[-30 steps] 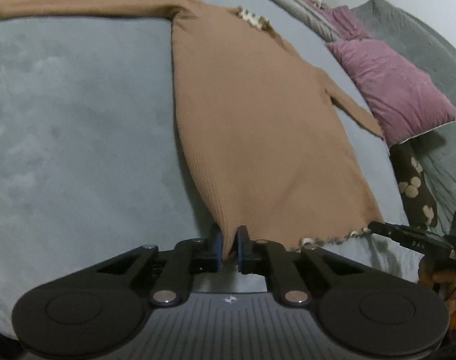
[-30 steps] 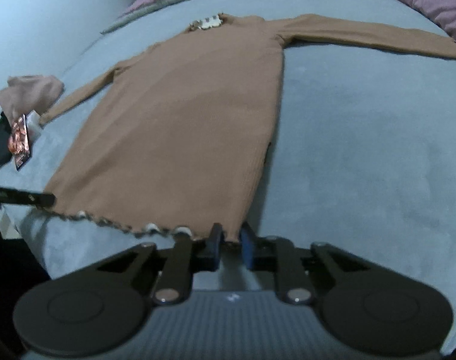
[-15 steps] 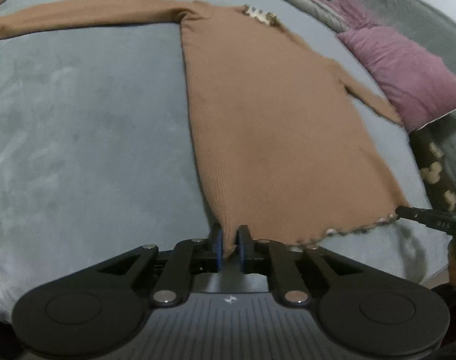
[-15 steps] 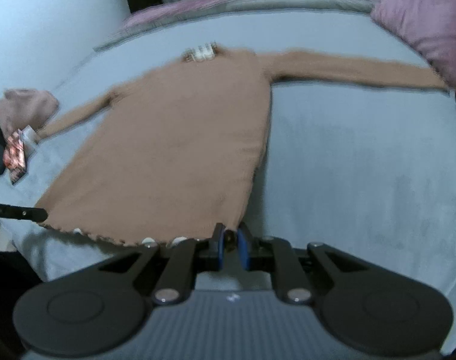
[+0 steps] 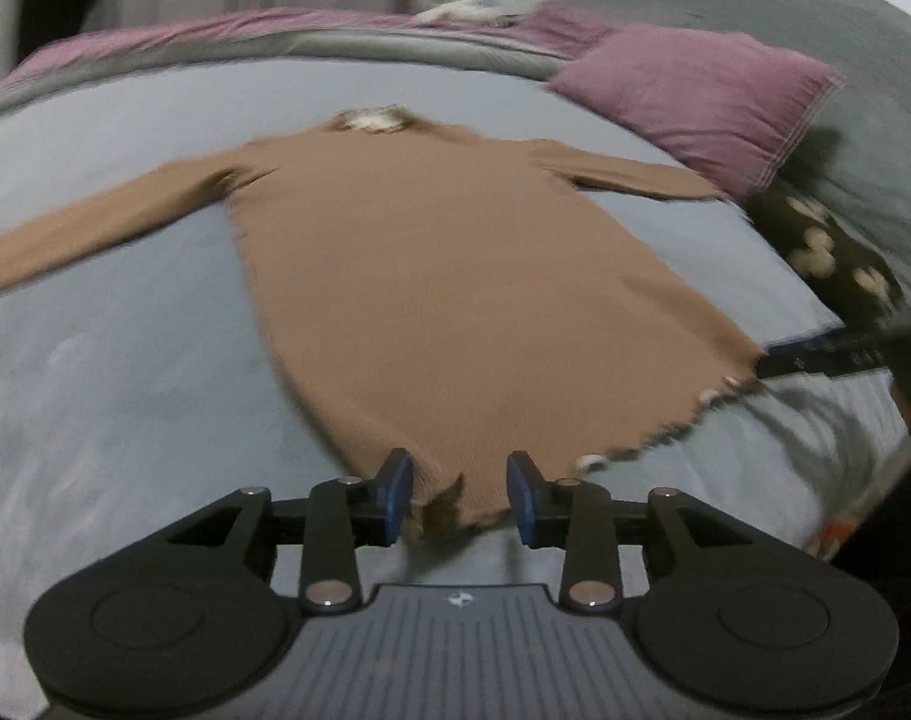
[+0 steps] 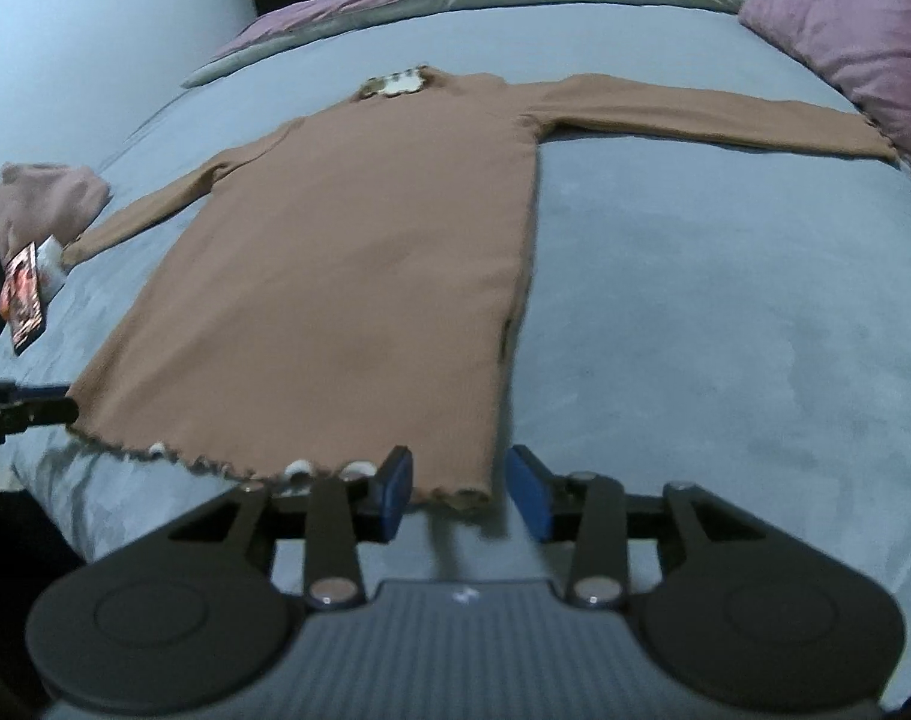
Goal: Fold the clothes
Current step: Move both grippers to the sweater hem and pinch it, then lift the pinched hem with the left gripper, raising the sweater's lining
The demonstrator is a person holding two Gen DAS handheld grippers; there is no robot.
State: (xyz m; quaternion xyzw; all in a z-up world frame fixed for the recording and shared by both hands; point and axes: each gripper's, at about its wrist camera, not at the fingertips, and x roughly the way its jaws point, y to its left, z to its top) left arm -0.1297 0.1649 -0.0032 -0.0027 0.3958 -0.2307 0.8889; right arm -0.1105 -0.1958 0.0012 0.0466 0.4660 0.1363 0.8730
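Item: brown ribbed long-sleeved dress [image 5: 455, 276], lying flat and face-up on the grey bed [image 5: 107, 372], collar toward the headboard, hem toward the near edge of the mattress. Both sleeves stretch out sideways from the shoulders. The layout reads as a spread-out start for folding: body smooth, sleeves clear of the torso, so each can be turned inward in its own step.

Left tool [image 5: 460, 495]: jaws have just been opening and now stand partly apart. The left hem corner lies between the blue pads, a little crumpled, with no pad pressing on it; the cloth appears let go.

Right tool [image 6: 460, 489]: jaws likewise have just been opening, partly apart. The right hem corner lies between the pads, flat on the bed, not gripped.

Judgement: with one tool at each hem corner, the hem looks drawn taut toward the bed's edge and then released, leaving the garment squared for the first fold.

Also present: pink pillow [image 5: 695, 96] beside the right sleeve's cuff; dark patterned cloth [image 5: 833, 252] at the bed's right side; folded mauve garment [image 6: 41, 204] with a tag, near the left cuff.
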